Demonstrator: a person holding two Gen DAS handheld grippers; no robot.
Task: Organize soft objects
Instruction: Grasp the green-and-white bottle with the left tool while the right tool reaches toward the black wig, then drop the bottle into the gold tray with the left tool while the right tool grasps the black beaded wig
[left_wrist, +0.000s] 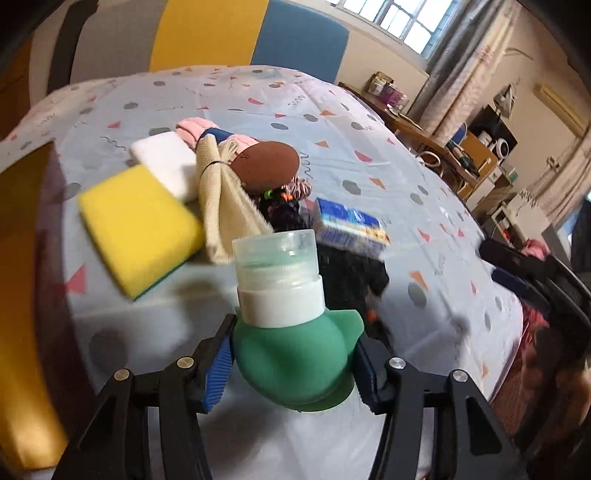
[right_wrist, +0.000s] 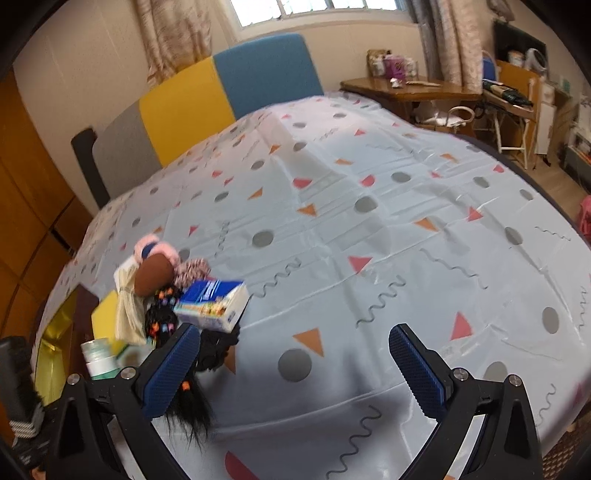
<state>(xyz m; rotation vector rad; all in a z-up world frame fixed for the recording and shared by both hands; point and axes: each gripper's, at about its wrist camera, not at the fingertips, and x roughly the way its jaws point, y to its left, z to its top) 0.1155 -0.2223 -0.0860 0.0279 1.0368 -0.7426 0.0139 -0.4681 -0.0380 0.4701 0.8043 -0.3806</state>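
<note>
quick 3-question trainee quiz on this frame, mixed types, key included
1. True or false: the left gripper is shut on the green squeeze bottle.
2. What lies directly beside the yellow sponge, on its far side?
A) white sponge block
B) a metal spoon
C) a glass cup
3. Fill in: the right gripper is ____, with nothing between its fingers.

Key:
1. True
2. A, the white sponge block
3. open
</note>
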